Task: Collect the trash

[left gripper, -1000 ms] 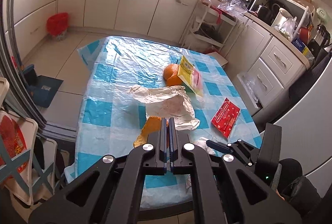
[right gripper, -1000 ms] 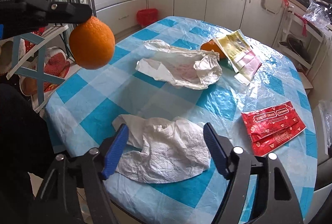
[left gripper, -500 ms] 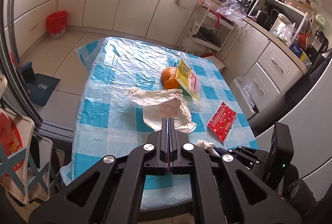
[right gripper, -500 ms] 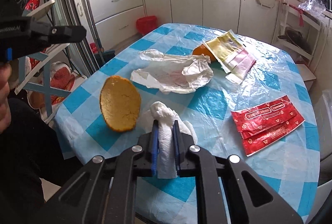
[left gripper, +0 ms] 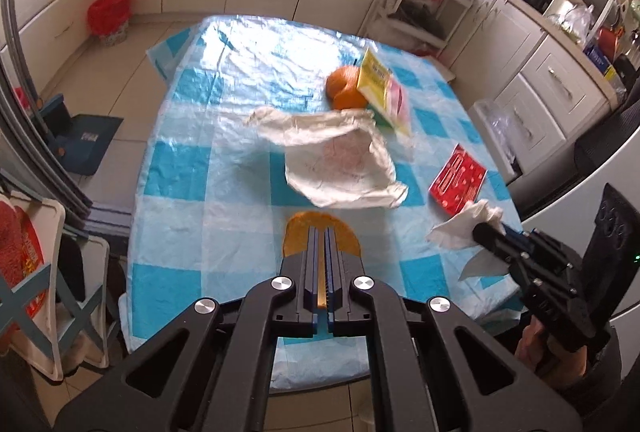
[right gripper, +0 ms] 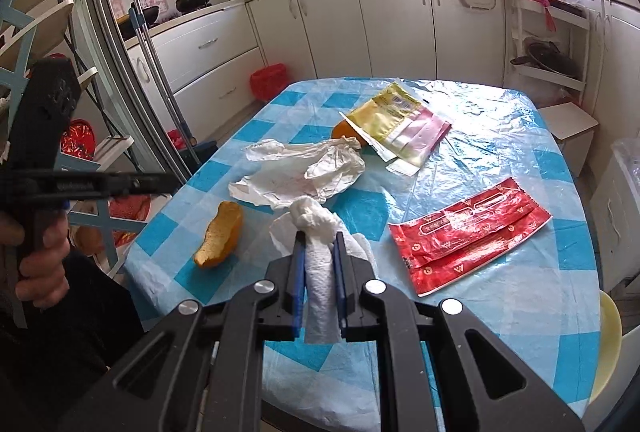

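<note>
A: Right wrist view first: the right tongs [right gripper: 318, 264] are pinching a crumpled white paper towel [right gripper: 316, 232], and it is lifted clear of the counter [right gripper: 500, 312]. A second ago those tongs stood spread around that same towel as it lay flat on the checked cloth.

B: And the left tongs [left gripper: 323, 246]?

A: Pressed together with nothing between them. A second ago they carried a piece of orange peel [right gripper: 220, 236]; now it lies on the counter near the front edge, just ahead of their tips.

B: So one item is picked up and one is down again.

A: Yes. I judge the towel ready to go to a bin, while the peel needs a fresh grip. The left tongs would have to spread first.

B: What else is left on the counter?

A: Beyond the peel, a crumpled white plastic bag [right gripper: 304, 172] in the middle, a red wrapper [right gripper: 468, 232] to the right, and farther back a yellow packet [right gripper: 394, 120] leaning over a whole orange [left gripper: 344, 88]. A red bin [left gripper: 109, 17] sits on the floor by the cabinets, well apart from the counter.
</note>
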Available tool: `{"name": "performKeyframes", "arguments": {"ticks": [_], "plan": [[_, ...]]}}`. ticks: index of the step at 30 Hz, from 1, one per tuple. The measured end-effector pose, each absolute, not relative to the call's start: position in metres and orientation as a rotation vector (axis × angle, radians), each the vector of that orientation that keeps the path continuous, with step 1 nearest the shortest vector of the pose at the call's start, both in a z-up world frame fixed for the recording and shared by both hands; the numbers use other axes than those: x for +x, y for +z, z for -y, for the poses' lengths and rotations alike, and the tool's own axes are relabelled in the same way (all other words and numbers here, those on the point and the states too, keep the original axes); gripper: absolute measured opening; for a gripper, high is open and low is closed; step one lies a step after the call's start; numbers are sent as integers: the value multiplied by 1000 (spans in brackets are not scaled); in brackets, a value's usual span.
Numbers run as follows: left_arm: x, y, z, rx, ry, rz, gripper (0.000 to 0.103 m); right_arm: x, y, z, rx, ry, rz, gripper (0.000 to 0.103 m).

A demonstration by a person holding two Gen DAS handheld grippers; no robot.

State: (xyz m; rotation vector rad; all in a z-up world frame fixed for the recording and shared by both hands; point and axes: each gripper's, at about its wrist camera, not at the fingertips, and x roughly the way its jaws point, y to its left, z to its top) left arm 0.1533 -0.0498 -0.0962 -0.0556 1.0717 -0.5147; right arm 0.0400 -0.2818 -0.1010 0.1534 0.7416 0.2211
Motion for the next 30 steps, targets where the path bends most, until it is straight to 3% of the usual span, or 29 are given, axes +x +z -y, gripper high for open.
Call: {"name": "performKeyframes", "arguments": {"ticks": [2, 4, 6, 11, 14, 16, 18, 30], "plan": [[156, -111, 54, -51, -494, -1116, 11, 40, -101, 282, 154, 218, -739, 14], [159, -124, 58, -38, -447, -1147, 31, 40, -102, 284, 157, 215, -740, 14], [162, -132, 61, -33, -413, -1156, 39, 38, -102, 288, 161, 211, -738, 14], [162, -145, 75, -4, -376, -1146, 45, 32, -102, 299, 173, 200, -735, 14], [157, -145, 86, 54, -363, -1106, 43, 29, -100, 306, 181, 193, -728, 14], [154, -146, 91, 62, -373, -1104, 11, 26, -98, 312, 188, 187, -720, 14], [152, -144, 91, 41, -393, -1102, 6, 24, -96, 316, 192, 180, -712, 14], [114, -109, 112, -10, -523, -1041, 5, 2, -80, 358, 255, 108, -638, 14]]}}
